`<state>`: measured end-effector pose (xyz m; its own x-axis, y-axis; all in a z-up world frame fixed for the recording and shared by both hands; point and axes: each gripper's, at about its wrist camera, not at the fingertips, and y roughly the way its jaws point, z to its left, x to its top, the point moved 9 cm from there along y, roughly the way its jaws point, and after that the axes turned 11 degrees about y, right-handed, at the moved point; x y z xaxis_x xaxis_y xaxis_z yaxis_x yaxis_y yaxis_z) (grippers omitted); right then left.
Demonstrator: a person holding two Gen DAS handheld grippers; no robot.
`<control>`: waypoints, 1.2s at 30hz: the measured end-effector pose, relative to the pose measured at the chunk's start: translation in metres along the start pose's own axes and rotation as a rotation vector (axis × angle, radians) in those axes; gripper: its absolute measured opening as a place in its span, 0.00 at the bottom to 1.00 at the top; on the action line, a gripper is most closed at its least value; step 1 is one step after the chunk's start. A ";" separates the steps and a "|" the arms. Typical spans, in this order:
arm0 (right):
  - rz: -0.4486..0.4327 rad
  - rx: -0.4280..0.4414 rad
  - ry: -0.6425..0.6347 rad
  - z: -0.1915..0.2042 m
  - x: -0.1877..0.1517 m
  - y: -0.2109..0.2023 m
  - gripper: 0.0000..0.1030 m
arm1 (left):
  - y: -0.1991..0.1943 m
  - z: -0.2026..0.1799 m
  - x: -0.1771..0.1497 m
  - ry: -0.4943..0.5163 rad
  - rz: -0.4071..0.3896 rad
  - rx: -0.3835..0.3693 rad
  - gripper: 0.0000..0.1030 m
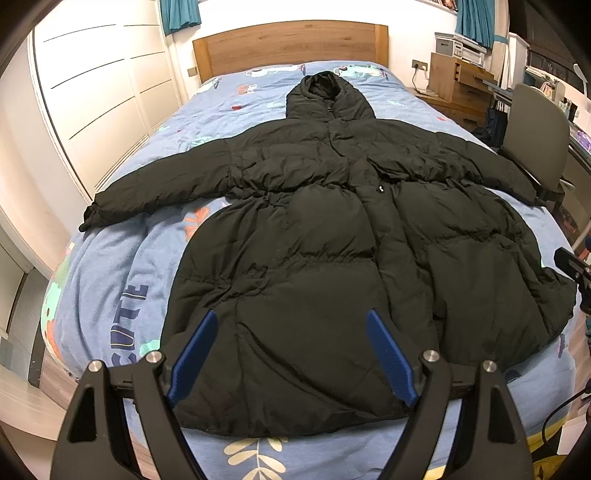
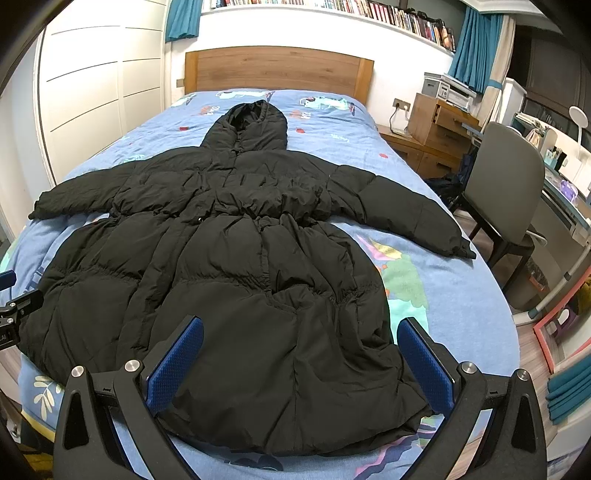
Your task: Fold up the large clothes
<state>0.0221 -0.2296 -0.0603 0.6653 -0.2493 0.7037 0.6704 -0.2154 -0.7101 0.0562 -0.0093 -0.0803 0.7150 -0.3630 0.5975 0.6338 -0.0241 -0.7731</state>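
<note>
I hold my left gripper (image 1: 291, 325) and right gripper (image 2: 300, 330) spread wide and empty, with the black hooded puffer coat (image 1: 332, 258) flat ahead, sleeves out for folding.

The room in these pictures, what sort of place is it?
Most likely a bedroom that doubles as a study. A bed with a wooden headboard fills the middle, a black puffer coat spread on it. A long bookshelf runs along the wall, with a chair at a desk on the right.
</note>
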 end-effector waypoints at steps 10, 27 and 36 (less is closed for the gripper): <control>0.004 -0.001 0.003 -0.002 -0.001 0.004 0.99 | 0.003 0.000 0.001 -0.005 0.009 -0.009 0.80; 0.028 0.000 0.011 -0.003 0.000 0.012 0.99 | 0.016 -0.001 -0.001 -0.004 0.045 -0.027 0.80; 0.032 0.013 0.009 -0.001 0.007 0.014 0.99 | 0.023 0.003 0.000 -0.001 0.077 -0.029 0.80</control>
<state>0.0358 -0.2352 -0.0656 0.6838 -0.2641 0.6801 0.6527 -0.1952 -0.7320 0.0716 -0.0074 -0.0979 0.7612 -0.3643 0.5365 0.5686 -0.0229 -0.8223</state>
